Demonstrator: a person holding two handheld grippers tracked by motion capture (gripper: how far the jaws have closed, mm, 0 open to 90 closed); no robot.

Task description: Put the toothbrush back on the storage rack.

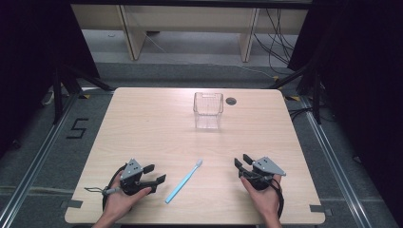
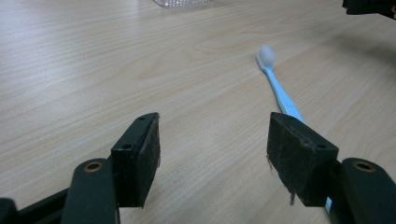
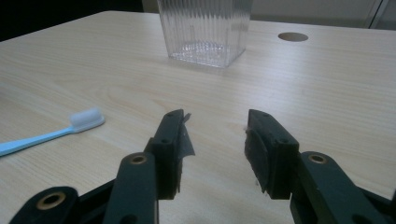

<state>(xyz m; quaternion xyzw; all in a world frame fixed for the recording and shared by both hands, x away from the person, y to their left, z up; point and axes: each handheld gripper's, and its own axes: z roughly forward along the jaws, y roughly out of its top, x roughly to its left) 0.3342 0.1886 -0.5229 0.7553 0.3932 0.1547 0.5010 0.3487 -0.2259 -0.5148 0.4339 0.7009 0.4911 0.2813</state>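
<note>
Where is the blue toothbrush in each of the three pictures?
High view: the toothbrush lies slanted on the table, low in the middle, between the two hands.
Left gripper view: right of middle, bristles far, handle running behind the right jaw.
Right gripper view: at the left edge, bristles pointing right.
Shared landmark: the clear plastic box beyond it.

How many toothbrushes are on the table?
1. The blue toothbrush lies flat on the table between the left gripper and right gripper, nearer than the clear cup. Nothing seems hidden.
</note>
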